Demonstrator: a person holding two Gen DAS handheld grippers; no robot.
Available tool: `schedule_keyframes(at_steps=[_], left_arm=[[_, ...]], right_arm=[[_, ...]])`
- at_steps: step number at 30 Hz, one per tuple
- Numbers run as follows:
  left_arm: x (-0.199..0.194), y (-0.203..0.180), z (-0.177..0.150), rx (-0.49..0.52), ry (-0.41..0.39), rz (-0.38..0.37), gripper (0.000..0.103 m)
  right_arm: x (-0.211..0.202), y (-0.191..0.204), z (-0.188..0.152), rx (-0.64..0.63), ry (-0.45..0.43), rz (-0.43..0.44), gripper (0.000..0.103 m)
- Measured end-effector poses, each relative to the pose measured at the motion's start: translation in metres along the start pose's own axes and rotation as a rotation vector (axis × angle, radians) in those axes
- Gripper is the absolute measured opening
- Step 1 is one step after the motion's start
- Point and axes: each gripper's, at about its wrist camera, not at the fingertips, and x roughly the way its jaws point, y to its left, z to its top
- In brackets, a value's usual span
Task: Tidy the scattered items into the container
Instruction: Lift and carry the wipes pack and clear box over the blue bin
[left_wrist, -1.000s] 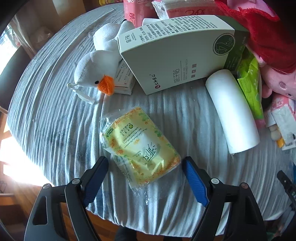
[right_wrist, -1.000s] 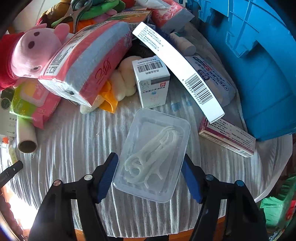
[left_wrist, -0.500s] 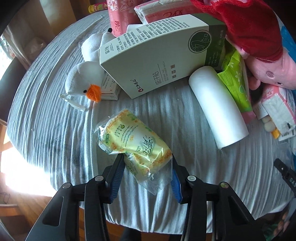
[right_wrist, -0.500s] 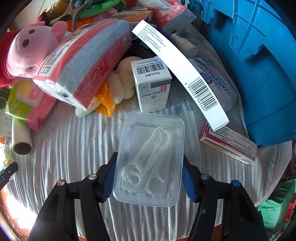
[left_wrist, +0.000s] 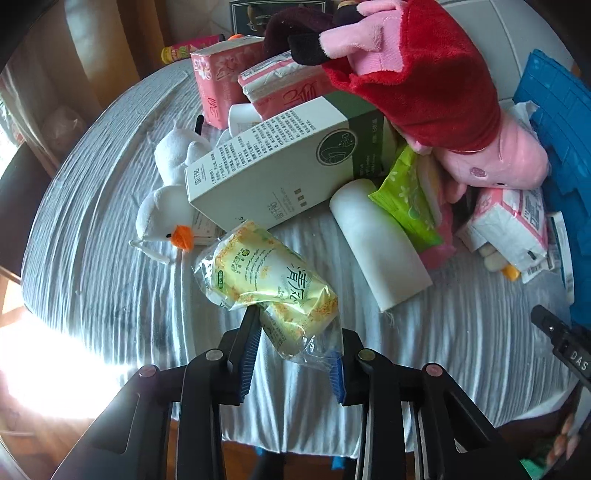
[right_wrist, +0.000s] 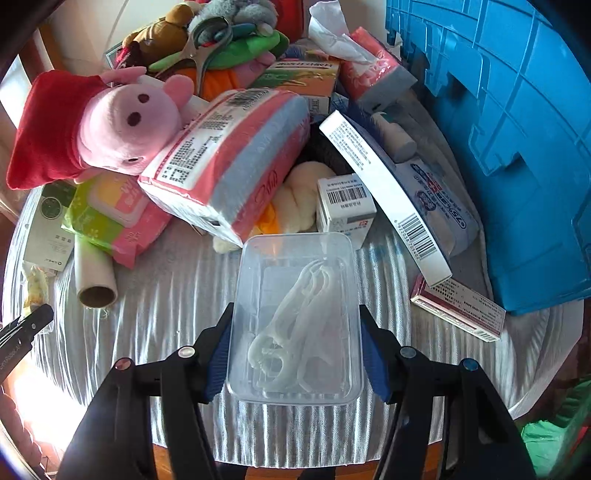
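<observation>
My left gripper (left_wrist: 295, 350) is shut on a yellow tissue pack in clear wrap (left_wrist: 269, 280) and holds it lifted above the grey striped tablecloth (left_wrist: 110, 266). My right gripper (right_wrist: 295, 350) is shut on a clear plastic box of floss picks (right_wrist: 295, 314), raised off the cloth. The blue crate (right_wrist: 517, 147) stands at the right in the right wrist view, and its edge shows in the left wrist view (left_wrist: 554, 110).
In the left wrist view lie a white duck plush (left_wrist: 166, 206), a green-and-white carton (left_wrist: 280, 166), a white roll (left_wrist: 380, 247), green wipes (left_wrist: 410, 199) and a pink pig plush (left_wrist: 443, 92). In the right wrist view lie a pink tissue pack (right_wrist: 229, 162), small medicine boxes (right_wrist: 345, 206) and a red box (right_wrist: 458, 306).
Both grippers closed on their items and lifted them: the left on the yellow tissue pack, the right on the clear floss box. Both views have risen and tilted toward the pile.
</observation>
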Motion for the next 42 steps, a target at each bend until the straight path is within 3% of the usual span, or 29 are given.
schedule_keyframes(at_steps=[7, 16, 25, 35, 42], left_arm=[[-0.028, -0.016, 0.024, 0.057, -0.112, -0.023, 0.032], [-0.056, -0.034, 0.053, 0.120, -0.221, -0.077, 0.032], [-0.100, -0.072, 0.078, 0.168, -0.340, -0.133, 0.032], [-0.172, -0.146, 0.102, 0.250, -0.503, -0.230, 0.032], [-0.212, -0.223, 0.108, 0.327, -0.566, -0.308, 0.032]], right_arm=[[-0.027, 0.028, -0.010, -0.052, -0.097, 0.044, 0.060], [-0.062, 0.031, 0.034, -0.091, -0.234, 0.060, 0.060], [-0.134, 0.019, 0.054, -0.110, -0.406, 0.063, 0.060], [-0.218, -0.048, 0.076, -0.047, -0.615, 0.008, 0.060], [-0.252, -0.130, 0.079, 0.049, -0.678, -0.084, 0.060]])
